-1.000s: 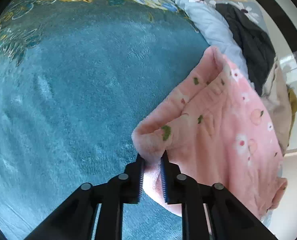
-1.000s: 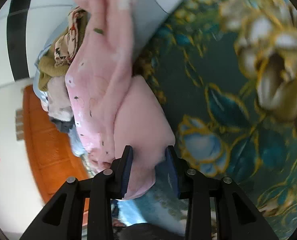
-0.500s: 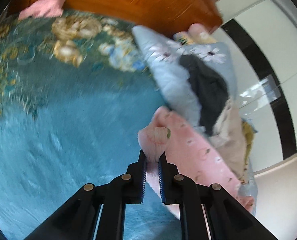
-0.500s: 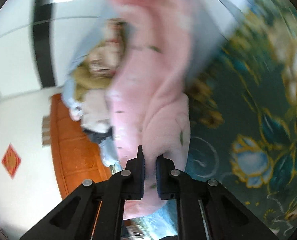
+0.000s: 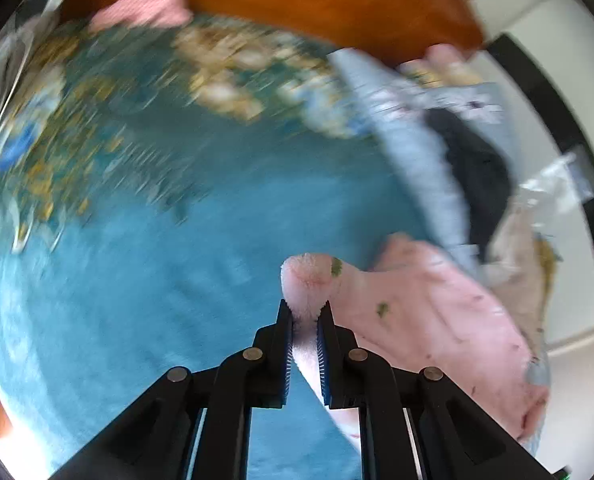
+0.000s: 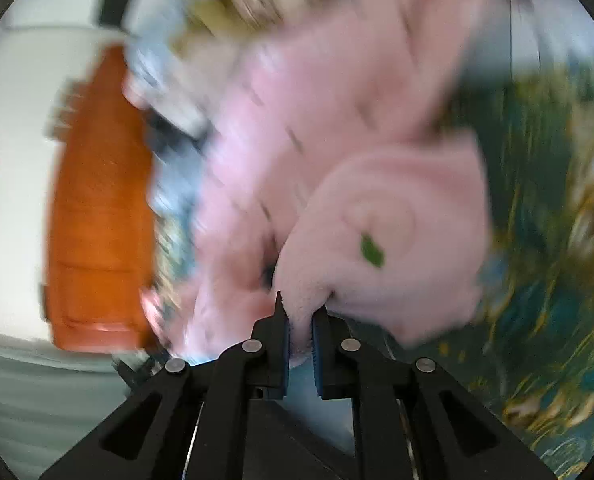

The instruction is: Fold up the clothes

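Note:
A fluffy pink garment (image 5: 429,316) with small green leaf prints hangs above the teal blanket (image 5: 157,288). My left gripper (image 5: 305,316) is shut on one fuzzy pink corner of it. In the right wrist view the same pink garment (image 6: 381,232) fills the middle, blurred by motion, and my right gripper (image 6: 300,314) is shut on another fold of it. The cloth stretches away from both grippers toward the clothes pile.
A pile of clothes with a light blue floral piece (image 5: 417,152), a black garment (image 5: 477,176) and beige cloth (image 5: 521,248) lies at the right. An orange wooden headboard (image 5: 297,4) stands behind the bed. A pink item (image 5: 145,12) lies at the far edge.
Both grippers have lifted and swung with the pink garment; the views tilted up toward the headboard. The right jaws closed tight on the cloth.

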The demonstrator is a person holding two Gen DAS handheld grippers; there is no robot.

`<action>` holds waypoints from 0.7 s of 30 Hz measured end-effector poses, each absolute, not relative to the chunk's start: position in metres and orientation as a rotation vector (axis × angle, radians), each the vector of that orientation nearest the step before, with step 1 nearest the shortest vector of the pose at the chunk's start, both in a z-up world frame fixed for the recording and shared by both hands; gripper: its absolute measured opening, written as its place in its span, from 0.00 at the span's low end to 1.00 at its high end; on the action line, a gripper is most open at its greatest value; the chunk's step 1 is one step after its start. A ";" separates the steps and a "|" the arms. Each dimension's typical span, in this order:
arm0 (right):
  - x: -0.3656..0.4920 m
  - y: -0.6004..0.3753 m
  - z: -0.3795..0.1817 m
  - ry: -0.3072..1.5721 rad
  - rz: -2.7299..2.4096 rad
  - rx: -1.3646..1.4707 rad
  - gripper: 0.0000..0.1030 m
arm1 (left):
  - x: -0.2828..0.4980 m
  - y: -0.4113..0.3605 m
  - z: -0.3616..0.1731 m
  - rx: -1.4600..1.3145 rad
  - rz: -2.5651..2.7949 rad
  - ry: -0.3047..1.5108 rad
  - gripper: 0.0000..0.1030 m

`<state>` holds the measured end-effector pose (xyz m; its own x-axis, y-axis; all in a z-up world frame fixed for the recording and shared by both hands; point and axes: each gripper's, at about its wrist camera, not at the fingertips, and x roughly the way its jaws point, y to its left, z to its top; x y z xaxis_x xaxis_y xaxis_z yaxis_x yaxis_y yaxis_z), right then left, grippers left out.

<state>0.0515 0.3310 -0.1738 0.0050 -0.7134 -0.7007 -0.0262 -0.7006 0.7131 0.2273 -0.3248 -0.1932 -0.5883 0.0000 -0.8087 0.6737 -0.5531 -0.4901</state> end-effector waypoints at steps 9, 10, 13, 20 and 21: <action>0.052 0.375 -0.166 -0.674 -1.761 1.797 0.32 | 0.232 -0.336 -0.225 1.116 -2.090 1.202 0.11; 0.049 0.392 -0.165 -0.705 -1.805 1.795 0.36 | 0.232 -0.336 -0.228 1.112 -2.072 1.220 0.11; 0.039 0.429 -0.183 -0.803 -1.908 1.825 0.37 | 0.230 -0.333 -0.234 1.115 -2.050 1.242 0.11; 0.008 0.428 -0.232 -0.913 -1.943 1.828 0.43 | 0.236 -0.328 -0.225 1.126 -2.086 1.234 0.12; 0.003 0.423 -0.236 -0.906 -1.949 1.826 0.45 | 0.236 -0.327 -0.222 1.131 -2.093 1.228 0.12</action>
<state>0.0032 0.4233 -0.2361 -0.1319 -0.6237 -0.7704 -0.1870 -0.7476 0.6373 0.2358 -0.3273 -0.2222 -0.5562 0.0169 -0.8309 0.7172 -0.4953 -0.4902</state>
